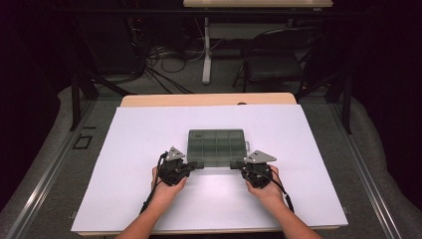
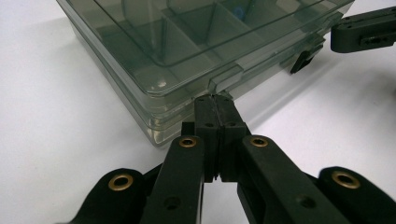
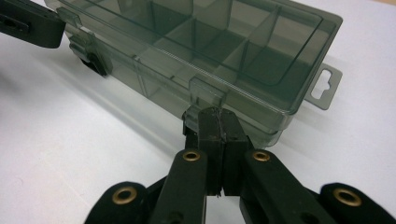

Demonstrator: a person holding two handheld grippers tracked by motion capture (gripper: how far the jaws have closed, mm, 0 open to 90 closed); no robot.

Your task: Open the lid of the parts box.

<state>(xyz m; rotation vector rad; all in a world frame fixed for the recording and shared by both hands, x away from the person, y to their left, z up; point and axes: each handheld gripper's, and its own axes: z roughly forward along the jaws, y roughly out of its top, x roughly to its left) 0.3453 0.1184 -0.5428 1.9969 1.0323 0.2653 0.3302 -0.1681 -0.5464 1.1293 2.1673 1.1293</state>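
Closed tools (image 1: 199,167) (image 1: 238,165) touching organizer box (image 1: 217,144) front edge

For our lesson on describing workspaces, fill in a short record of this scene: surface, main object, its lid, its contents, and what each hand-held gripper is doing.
surface: white table top
main object: clear grey compartment box, lying flat near the middle
lid: down on the box
contents: dividers visible; one small blue item in a compartment, too small to identify
left hand-held gripper: jaws shut, tips at the left latch tab on the box's front edge
right hand-held gripper: jaws shut, tips at the right latch tab
hanging tab: at one end of the box
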